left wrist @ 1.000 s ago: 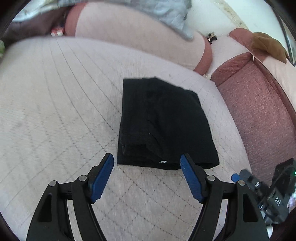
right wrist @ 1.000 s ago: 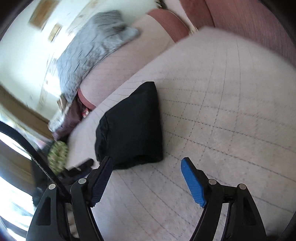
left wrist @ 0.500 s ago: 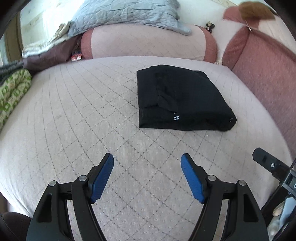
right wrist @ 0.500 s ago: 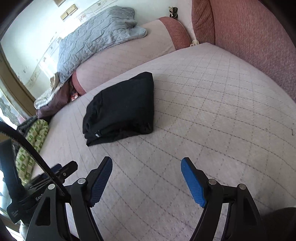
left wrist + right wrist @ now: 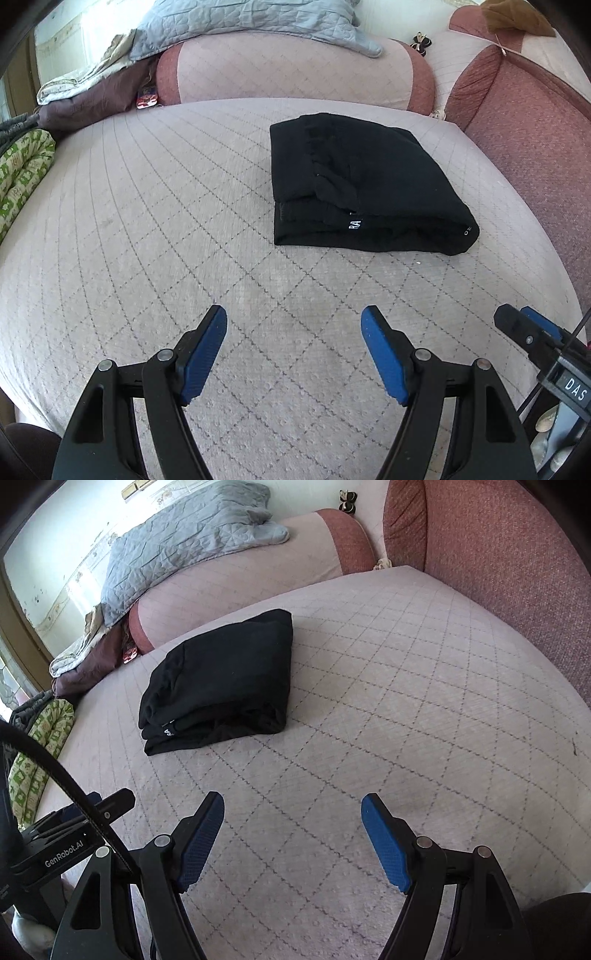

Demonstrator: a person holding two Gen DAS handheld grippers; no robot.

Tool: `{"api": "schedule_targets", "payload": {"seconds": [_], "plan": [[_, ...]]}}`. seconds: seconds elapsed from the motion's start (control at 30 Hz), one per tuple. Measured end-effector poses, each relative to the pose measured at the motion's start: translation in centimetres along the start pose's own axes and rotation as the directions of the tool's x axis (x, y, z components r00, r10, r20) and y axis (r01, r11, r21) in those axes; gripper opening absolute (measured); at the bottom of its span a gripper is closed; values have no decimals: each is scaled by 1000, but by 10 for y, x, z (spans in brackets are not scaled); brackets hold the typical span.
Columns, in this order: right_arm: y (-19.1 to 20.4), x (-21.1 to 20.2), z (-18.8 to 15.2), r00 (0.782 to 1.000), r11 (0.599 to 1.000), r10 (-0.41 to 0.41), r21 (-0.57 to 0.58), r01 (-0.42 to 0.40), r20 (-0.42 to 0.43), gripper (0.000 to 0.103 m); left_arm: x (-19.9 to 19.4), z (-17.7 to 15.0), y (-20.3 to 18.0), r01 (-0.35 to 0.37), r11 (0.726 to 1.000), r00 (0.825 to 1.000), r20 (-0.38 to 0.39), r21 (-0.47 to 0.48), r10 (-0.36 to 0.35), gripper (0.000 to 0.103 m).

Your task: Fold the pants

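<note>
Black pants (image 5: 362, 184) lie folded into a thick rectangular bundle on the quilted pink seat cushion (image 5: 147, 229), with a small white label on the near edge. In the right wrist view the same pants (image 5: 225, 675) sit left of centre. My left gripper (image 5: 293, 350) is open, well short of the bundle, with only cushion between its blue pads. My right gripper (image 5: 291, 830) is open too, over bare cushion to the right of the pants. The tip of the right gripper (image 5: 524, 332) shows at the right edge of the left wrist view.
A bolster (image 5: 288, 74) with a grey quilted blanket (image 5: 240, 22) draped on it runs along the back. A dark red backrest (image 5: 535, 140) rises on the right. A green patterned cushion (image 5: 22, 177) and piled cloths (image 5: 85, 99) lie at the left.
Both grippers have drawn back and away from the pants, which now lie farther off in both views. Both stayed open, and the bundle has not moved on the cushion.
</note>
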State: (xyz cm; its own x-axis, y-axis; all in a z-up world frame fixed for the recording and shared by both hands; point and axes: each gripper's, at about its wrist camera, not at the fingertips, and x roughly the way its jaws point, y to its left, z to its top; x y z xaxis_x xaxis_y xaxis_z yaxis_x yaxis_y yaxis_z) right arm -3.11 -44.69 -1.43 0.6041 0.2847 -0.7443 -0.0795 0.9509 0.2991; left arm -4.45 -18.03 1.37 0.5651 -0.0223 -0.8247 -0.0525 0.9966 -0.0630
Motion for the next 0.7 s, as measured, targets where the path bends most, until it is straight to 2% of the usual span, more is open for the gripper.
{"api": "schedule_targets", "payload": {"seconds": [0.57,0.7], "plan": [[7,10,-2,1000,1000,-2,-28,2,-23,83,8,-3,-1,1,1000,1000,-21,0,-1,74],[10,11,-2,1000,999,-9,-46,9,-19,84,7,-3,1,-10,1000,1000,1,-8,10,74]]}}
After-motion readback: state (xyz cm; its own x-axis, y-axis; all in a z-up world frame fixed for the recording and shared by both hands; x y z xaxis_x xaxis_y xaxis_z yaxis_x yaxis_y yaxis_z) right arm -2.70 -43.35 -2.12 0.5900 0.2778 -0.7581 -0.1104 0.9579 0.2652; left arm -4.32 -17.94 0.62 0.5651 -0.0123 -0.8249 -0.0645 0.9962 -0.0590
